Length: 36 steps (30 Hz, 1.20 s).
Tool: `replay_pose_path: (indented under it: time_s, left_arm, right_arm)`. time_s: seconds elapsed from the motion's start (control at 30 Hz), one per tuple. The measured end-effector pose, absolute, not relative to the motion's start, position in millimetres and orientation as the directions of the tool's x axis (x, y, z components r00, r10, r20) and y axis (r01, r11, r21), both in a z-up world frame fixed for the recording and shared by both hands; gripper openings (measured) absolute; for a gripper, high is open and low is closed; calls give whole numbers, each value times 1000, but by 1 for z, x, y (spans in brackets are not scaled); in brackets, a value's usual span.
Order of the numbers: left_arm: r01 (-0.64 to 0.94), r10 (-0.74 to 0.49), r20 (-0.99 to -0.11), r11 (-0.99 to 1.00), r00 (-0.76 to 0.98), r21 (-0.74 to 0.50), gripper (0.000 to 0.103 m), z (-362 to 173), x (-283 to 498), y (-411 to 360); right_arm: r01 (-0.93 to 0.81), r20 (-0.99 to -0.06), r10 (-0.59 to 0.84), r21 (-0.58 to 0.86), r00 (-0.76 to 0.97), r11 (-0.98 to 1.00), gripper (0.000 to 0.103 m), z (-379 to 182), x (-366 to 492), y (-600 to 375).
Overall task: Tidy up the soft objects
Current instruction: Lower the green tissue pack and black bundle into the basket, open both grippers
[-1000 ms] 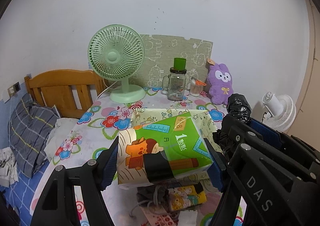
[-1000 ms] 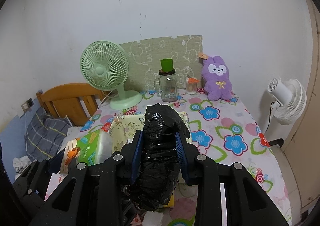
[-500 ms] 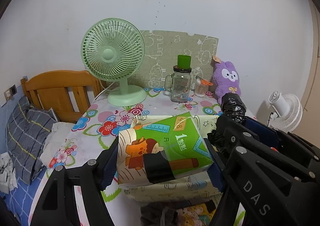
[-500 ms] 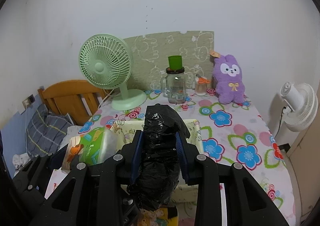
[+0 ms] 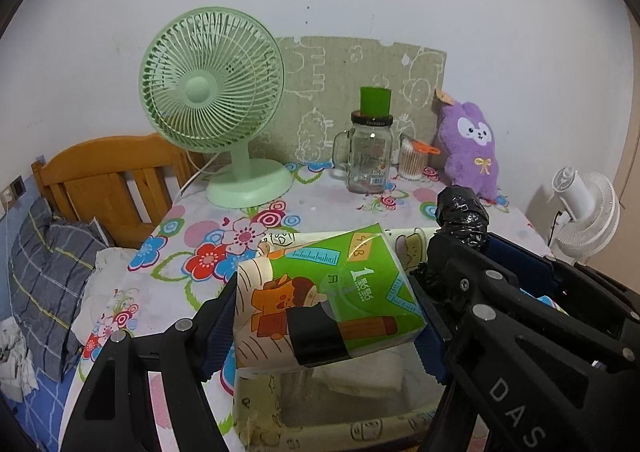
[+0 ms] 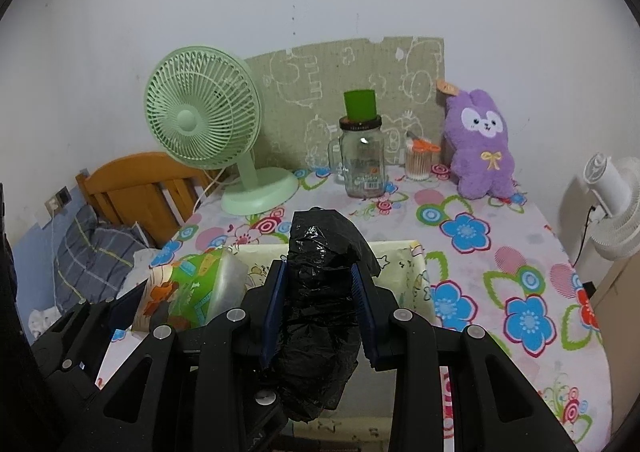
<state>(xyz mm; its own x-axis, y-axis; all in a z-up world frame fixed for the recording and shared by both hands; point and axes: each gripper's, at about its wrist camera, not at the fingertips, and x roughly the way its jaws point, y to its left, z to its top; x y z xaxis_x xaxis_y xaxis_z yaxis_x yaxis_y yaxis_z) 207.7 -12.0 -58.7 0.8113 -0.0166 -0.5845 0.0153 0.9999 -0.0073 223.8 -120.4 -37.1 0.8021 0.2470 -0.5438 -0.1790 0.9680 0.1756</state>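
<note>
Tissue pack (image 5: 324, 292) clamped in left gripper (image 5: 326, 316), black bag (image 6: 320, 292) clamped in right gripper (image 6: 318, 312)

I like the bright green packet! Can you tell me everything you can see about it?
The tissue pack is a soft, shiny plastic-wrapped block, green and cream, with a cartoon figure, rulers, a pencil and a big "1" printed on it. A strip of black tape crosses its front. The left hand-held gripper pinches its two ends, holding it tilted in the air above the pale yellow fabric bin. Nothing else touches it.
</note>
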Motion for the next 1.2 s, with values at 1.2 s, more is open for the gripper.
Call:
replay_pose_path:
  time_s: [1.2]
  left_arm:
    - [61,-59,-627,998,777,-17,98,-67,215,-12]
  right_arm:
    - [-229,-578,272,149,769,962,75,-49,238,-115]
